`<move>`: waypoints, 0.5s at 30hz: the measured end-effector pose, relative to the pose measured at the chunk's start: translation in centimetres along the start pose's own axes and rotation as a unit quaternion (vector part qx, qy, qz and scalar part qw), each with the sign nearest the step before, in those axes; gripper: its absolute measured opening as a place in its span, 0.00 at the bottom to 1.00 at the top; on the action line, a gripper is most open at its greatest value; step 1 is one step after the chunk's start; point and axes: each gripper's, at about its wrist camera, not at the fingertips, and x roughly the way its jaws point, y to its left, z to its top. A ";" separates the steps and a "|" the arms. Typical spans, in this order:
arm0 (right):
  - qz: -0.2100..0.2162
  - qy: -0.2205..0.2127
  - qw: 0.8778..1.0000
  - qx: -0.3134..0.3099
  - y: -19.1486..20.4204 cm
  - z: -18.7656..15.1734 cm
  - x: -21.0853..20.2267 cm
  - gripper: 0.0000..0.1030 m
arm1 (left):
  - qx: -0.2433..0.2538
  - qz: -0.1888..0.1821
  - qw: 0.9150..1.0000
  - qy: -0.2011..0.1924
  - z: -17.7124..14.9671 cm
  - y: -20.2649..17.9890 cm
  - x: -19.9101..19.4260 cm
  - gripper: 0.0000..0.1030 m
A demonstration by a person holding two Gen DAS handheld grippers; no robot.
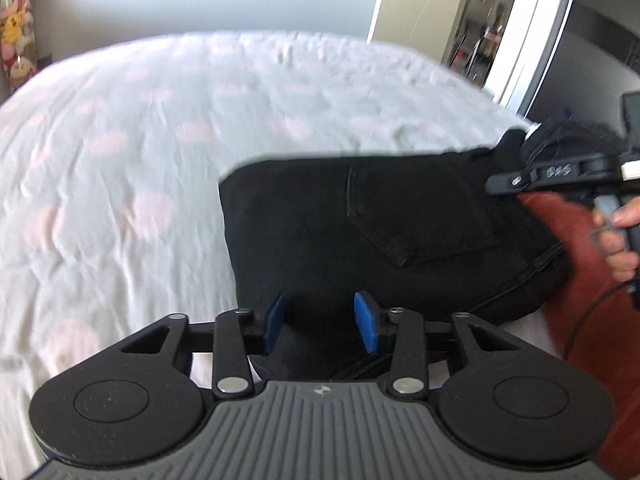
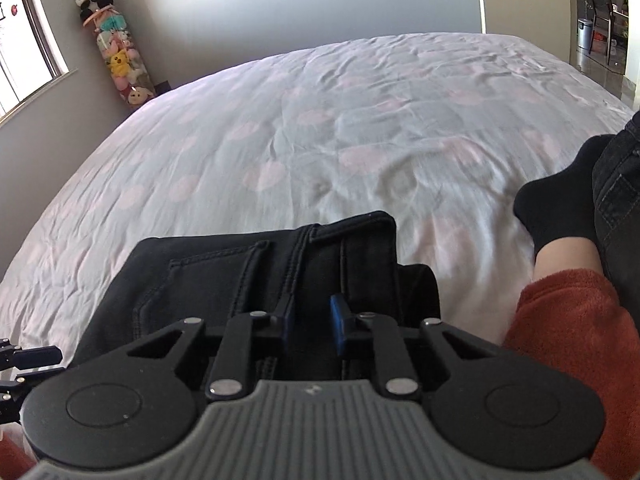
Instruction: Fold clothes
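Black jeans lay folded into a compact bundle on the bed, near its close edge, with a back pocket facing up. In the right wrist view the same jeans showed their seams and waistband end, resting on the pale bedcover patterned with pink spots.

The left tongs stood apart, their blue pads hovering at the near edge of the bundle with dark fabric between them; whether the pads touched the cloth was hard to judge from this angle. The right tongs were narrower but still apart, set over the jeans' near edge, clamped on nothing as far as could be seen. From the left camera, the right tongs reached in from the side, their tip at the far right corner of the bundle.

A rust-red fleece sleeve and a black sock lay to the right. A tube of plush toys stood in the corner.
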 end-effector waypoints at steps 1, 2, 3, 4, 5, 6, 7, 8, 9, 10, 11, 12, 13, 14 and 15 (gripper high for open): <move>-0.006 0.005 1.000 0.000 -0.2 -0.1 0.4 0.06 | -0.007 0.000 1.000 0.006 0.0 -0.2 0.8 0.44; -0.007 0.013 1.000 0.006 -0.6 -0.1 0.9 0.01 | -0.009 0.001 1.000 0.011 -0.1 0.0 1.1 0.45; -0.008 0.021 1.000 0.011 -0.9 -0.1 1.4 0.01 | -0.011 0.002 1.000 0.015 -0.1 0.2 1.4 0.46; -0.009 0.028 0.999 0.016 -1.3 -0.1 1.9 0.00 | -0.010 0.003 1.000 0.021 0.0 0.1 2.1 0.47; -0.010 0.036 0.999 0.021 -1.6 -0.2 2.4 0.00 | -0.009 0.004 1.000 0.026 -0.1 0.2 2.6 0.48; -0.013 0.041 0.999 0.017 -1.6 -0.3 3.0 0.00 | -0.008 0.006 0.999 0.032 -1.5 1.0 1.8 0.49; -0.016 0.046 0.999 0.013 -1.5 -0.3 3.6 0.00 | -0.008 0.006 0.999 0.030 -1.5 1.0 1.8 0.50; -0.019 0.051 0.998 0.014 -1.6 -0.4 4.2 0.00 | -0.007 0.006 1.000 0.029 -1.6 1.0 1.8 0.50; -0.021 0.056 0.998 0.014 -1.6 -0.4 4.7 0.00 | -0.007 0.006 1.000 0.028 -1.7 1.1 1.8 0.51; -0.023 0.060 0.998 0.018 -1.7 -0.4 5.1 0.00 | -0.007 0.006 1.000 0.027 -1.7 1.1 1.8 0.51; -0.025 0.062 0.997 0.022 -1.7 -0.3 5.2 0.00 | -0.007 0.006 1.000 0.026 -1.8 1.1 1.8 0.51; -0.028 0.065 0.997 0.022 -1.5 -0.1 5.2 0.00 | -0.007 0.006 1.000 0.025 -1.8 1.1 1.9 0.51; -0.031 0.066 0.997 0.016 -1.3 0.0 5.1 0.00 | -0.007 0.006 1.000 0.023 -1.9 1.2 1.9 0.51; -0.034 0.067 0.997 0.012 -1.1 0.0 4.9 0.00 | -0.007 0.006 1.000 0.022 -1.9 1.2 1.9 0.51; -0.035 0.066 0.997 0.010 -1.0 0.1 4.7 0.00 | -0.007 0.006 1.000 0.021 -2.0 1.2 1.9 0.51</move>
